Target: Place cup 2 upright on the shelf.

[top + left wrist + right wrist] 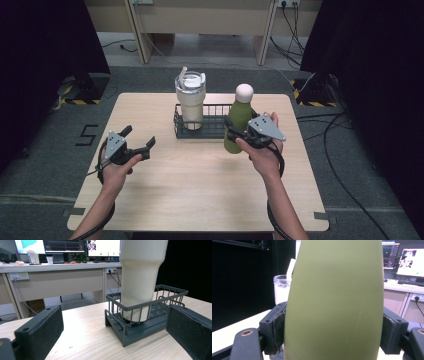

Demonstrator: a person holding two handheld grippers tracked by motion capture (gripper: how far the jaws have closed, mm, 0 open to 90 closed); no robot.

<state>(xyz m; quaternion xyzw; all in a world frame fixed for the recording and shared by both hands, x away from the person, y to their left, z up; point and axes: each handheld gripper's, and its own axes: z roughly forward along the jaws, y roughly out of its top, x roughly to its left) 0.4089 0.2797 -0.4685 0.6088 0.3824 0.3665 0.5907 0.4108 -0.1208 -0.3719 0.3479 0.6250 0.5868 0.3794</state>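
1. While the right gripper squeezes the green bottle, its two black jaws press on the bottle's sides, one on each side, as the right gripper view shows.
2. The bottle stands upright at the right end of the wire basket. I cannot tell if its bottom rests on the table or hangs just above it.
3. The left gripper has its jaws wide apart and holds nothing. It hovers over the table, to the left of the basket.
4. A cream tumbler with a lid and straw stands in the left part of the basket. The right part looks free.
5. The job looks like putting the bottle in the basket beside the tumbler.
6. What could go wrong? The bottle is smooth and round, so it could slip down if the squeeze gets loose.
7. If the bottle comes in too low, it could hit the basket's rim and push the basket along.
8. If it swings too far left, it could bump the tall tumbler and tip it.
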